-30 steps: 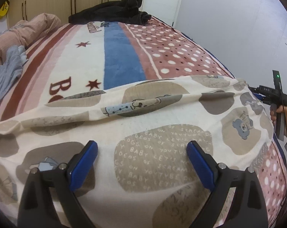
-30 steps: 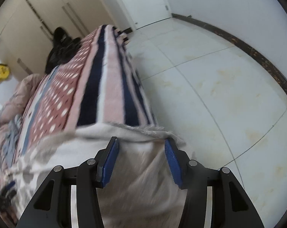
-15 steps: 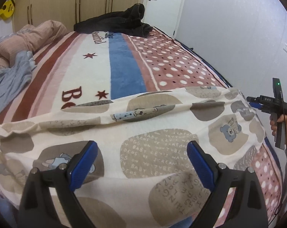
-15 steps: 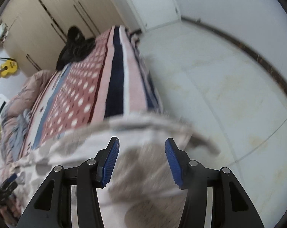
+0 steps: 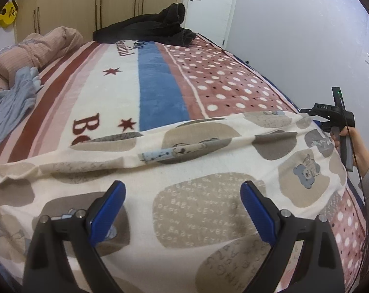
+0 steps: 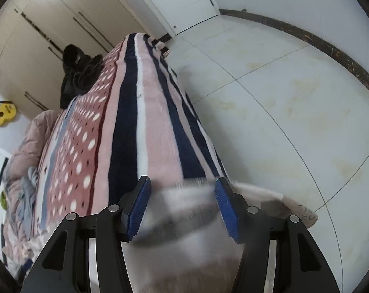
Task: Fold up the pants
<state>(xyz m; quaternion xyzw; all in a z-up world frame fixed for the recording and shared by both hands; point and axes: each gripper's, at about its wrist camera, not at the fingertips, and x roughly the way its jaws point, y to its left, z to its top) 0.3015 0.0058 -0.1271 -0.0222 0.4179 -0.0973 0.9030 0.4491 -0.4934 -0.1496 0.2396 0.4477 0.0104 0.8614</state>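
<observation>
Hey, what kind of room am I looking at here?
Most likely a home bedroom. A bed covered by a striped, polka-dot blanket fills the view, the patterned pants are spread across it, beige wardrobe doors line the far wall, and a rumpled pink quilt lies at one side.

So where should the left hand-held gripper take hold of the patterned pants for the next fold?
Probably the pants' far folded edge on the blanket, near the wrinkled corner at the view's left. The cloth lies flat, so come in low from beyond that edge; the left hand-held gripper stands open above the cloth.
</observation>
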